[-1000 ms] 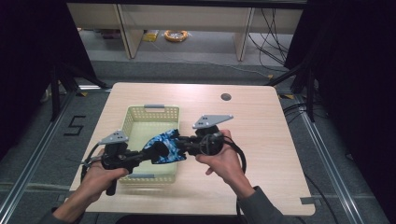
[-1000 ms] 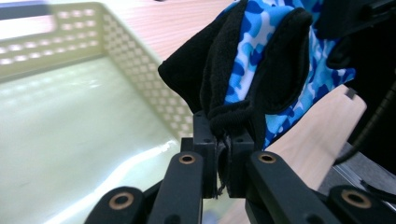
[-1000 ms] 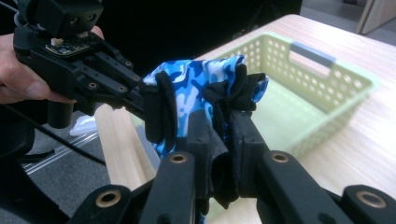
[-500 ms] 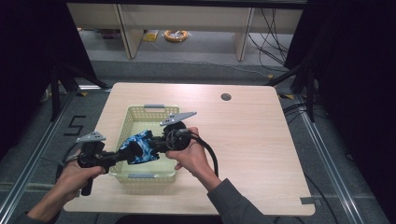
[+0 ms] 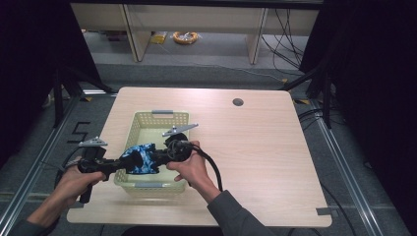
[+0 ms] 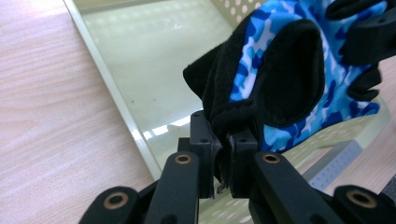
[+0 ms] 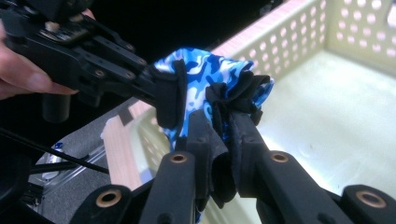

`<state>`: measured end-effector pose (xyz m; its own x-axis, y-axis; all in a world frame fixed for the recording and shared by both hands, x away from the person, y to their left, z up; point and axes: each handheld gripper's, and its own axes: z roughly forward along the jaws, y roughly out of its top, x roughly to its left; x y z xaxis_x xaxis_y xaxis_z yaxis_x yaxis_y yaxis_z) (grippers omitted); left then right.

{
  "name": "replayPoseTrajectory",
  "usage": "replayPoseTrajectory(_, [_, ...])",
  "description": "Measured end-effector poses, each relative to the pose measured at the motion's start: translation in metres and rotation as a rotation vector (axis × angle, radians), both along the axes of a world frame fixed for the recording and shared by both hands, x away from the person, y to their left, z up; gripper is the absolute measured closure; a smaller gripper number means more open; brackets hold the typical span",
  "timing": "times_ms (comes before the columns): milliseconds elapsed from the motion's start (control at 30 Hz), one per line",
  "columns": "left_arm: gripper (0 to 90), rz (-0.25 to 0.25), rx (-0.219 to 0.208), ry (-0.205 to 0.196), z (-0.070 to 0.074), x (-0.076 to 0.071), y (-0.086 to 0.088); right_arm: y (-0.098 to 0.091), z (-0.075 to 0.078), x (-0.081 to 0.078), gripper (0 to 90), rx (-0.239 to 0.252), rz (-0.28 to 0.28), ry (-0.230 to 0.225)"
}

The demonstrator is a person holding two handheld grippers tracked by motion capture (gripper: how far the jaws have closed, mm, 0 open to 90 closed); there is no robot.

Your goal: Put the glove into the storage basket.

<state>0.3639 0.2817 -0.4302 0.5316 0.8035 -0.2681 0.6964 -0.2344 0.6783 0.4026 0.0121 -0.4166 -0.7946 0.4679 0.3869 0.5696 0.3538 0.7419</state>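
A blue camouflage cloth [image 5: 140,158] with black edging hangs over the front left corner of a pale yellow perforated basket [image 5: 160,116]. My left gripper [image 5: 123,163] comes in from the left, its jaws pinching the black hem of the cloth [image 6: 280,70]. In the left gripper view the left gripper [image 6: 223,140] has just eased its jaws slightly, with the hem still pressed between the pads. My right gripper [image 5: 156,157] holds the other side. In the right gripper view its jaws [image 7: 223,116] are shut on a bunched fold of the cloth [image 7: 201,70], and the left gripper [image 7: 163,93] faces it.
The basket stands on a light wooden table [image 5: 265,147] with a round cable hole [image 5: 238,102] at the back right. The table's left edge lies just under my left hand. Beyond the table, a coil of yellow cable [image 5: 185,37] lies on the floor.
Both hands have carried the cloth leftward and a little lower, from above the basket's right side to its front left corner. Both grippers kept hold of it.
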Motion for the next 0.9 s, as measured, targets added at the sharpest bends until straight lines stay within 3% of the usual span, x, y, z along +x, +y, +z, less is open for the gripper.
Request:
replayPoseTrajectory(233, [80.7,-0.023,0.032,0.02,-0.005,0.003,-0.01,-0.008,-0.025,0.002,80.5,-0.005,-0.023,0.046])
replayPoseTrajectory(333, [78.3,-0.042,0.05,0.024,-0.006,0.005,-0.015,-0.013,-0.03,0.003,80.6,-0.01,-0.048,0.058])
replayPoseTrajectory(367, [76.9,-0.032,0.056,0.004,-0.007,0.006,-0.018,-0.015,-0.03,0.003,80.5,-0.016,-0.062,0.072])
replayPoseTrajectory(400, [75.7,-0.038,0.089,0.015,-0.005,0.006,-0.02,-0.017,-0.031,0.003,80.5,-0.023,-0.073,0.073])
replayPoseTrajectory(467, [72.7,-0.045,0.079,0.013,-0.008,0.008,-0.023,-0.021,-0.034,0.004,80.5,-0.035,-0.083,0.074])
replayPoseTrajectory(500, [70.8,-0.057,0.102,0.023,-0.006,0.009,-0.024,-0.022,-0.035,0.005,80.5,-0.037,-0.085,0.076])
replayPoseTrajectory(533, [68.0,-0.052,0.084,0.018,-0.008,0.01,-0.025,-0.024,-0.036,0.005,80.5,-0.045,-0.084,0.075])
replayPoseTrajectory(567, [66.7,-0.051,0.102,0.021,-0.006,0.01,-0.026,-0.025,-0.037,0.004,80.5,-0.062,-0.099,0.071])
replayPoseTrajectory(633, [66.4,-0.043,0.1,0.019,-0.005,0.01,-0.026,-0.027,-0.039,0.004,80.4,-0.06,-0.096,0.086])
replayPoseTrajectory(667, [65.2,-0.033,0.078,0.002,-0.006,0.01,-0.026,-0.027,-0.039,0.004,80.4,-0.071,-0.108,0.082])
replayPoseTrajectory(700, [63.0,-0.03,0.102,0.018,-0.002,0.01,-0.025,-0.028,-0.04,0.004,80.3,-0.078,-0.104,0.081])
replayPoseTrajectory(767, [61.4,-0.029,0.084,0.005,-0.001,0.009,-0.025,-0.027,-0.041,0.004,80.3,-0.081,-0.1,0.089])
replayPoseTrajectory(833, [57.3,0.003,0.071,-0.003,0.001,0.008,-0.026,-0.027,-0.041,0.003,80.3,-0.096,-0.102,0.08])
replayPoseTrajectory(900, [56.3,-0.023,0.076,-0.004,0.004,0.006,-0.026,-0.026,-0.042,0.003,80.2,-0.107,-0.109,0.085])
